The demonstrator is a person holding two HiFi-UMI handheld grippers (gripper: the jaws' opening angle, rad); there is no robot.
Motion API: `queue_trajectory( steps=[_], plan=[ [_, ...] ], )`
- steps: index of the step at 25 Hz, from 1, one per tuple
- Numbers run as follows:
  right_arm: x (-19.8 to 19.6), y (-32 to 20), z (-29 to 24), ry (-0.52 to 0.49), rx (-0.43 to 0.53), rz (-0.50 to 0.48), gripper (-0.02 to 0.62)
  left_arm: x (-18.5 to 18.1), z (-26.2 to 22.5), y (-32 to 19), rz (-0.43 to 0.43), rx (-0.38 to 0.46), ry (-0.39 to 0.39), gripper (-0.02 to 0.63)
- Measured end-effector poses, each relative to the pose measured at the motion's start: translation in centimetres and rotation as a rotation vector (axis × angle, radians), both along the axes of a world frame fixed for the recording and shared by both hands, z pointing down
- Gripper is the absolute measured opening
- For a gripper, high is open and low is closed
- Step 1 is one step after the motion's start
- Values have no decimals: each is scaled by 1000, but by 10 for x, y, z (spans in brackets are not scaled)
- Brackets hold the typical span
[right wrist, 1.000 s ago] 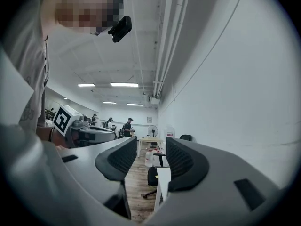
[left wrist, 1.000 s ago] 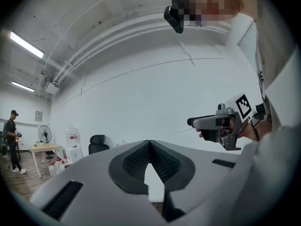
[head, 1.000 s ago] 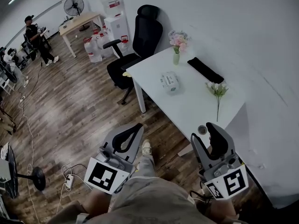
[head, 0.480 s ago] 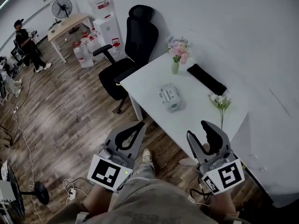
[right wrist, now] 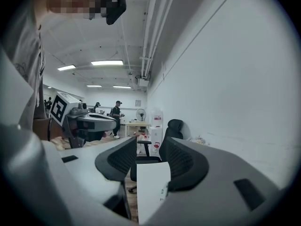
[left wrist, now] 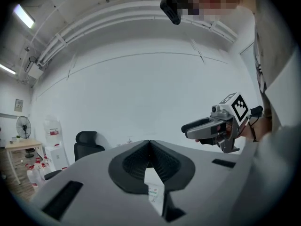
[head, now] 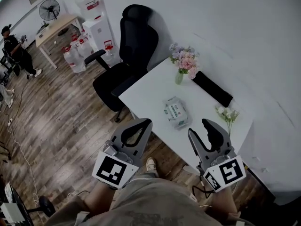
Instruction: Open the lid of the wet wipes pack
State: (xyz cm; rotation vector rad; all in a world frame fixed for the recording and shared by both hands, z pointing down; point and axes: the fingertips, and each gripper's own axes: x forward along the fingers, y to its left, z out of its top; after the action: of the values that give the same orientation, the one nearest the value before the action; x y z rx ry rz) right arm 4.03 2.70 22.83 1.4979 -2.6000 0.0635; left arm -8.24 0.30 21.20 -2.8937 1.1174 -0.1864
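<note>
The wet wipes pack [head: 175,112] lies flat on the white table [head: 150,91] near its front edge, its lid down. Both grippers hover short of that edge, apart from the pack. My left gripper [head: 146,122] is below and left of the pack; its tips meet with nothing held. My right gripper [head: 200,127] is below and right of it, jaws apart and empty. In the left gripper view the shut tips [left wrist: 149,142] frame a sliver of the pack [left wrist: 154,191], with the right gripper [left wrist: 195,127] alongside. The right gripper view shows its open jaws [right wrist: 149,149] over the table corner [right wrist: 151,187].
A black office chair [head: 127,55] stands at the table's left end. A vase of pink flowers [head: 184,64], a long black pad [head: 211,89] and a white flower stem [head: 228,114] share the tabletop. A water dispenser [head: 96,25] and a person [head: 14,48] are farther left.
Both grippers have travelled forward toward the table; the table and pack now sit closer and lower in the head view. Neither gripper's jaws have changed.
</note>
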Motion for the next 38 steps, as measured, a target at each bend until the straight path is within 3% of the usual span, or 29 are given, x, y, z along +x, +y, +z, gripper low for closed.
queue_trajectory(
  steps=[8, 18, 25, 30, 38],
  plan=[
    [-9, -50, 7, 20, -31, 19, 196, -13, 12, -53, 0, -27, 1, 15],
    [5, -88, 22, 78, -57, -40, 196, 5, 18, -78, -36, -40, -6, 15],
    [18, -119, 38, 71, -85, -7, 196, 13, 38, -99, -51, -61, -38, 15],
    [26, -144, 59, 84, -95, 32, 196, 28, 57, -115, -39, -110, -38, 15],
    [22, -176, 139, 128, -219, 11, 198, 61, 123, -141, 21, -227, -103, 15]
  ],
)
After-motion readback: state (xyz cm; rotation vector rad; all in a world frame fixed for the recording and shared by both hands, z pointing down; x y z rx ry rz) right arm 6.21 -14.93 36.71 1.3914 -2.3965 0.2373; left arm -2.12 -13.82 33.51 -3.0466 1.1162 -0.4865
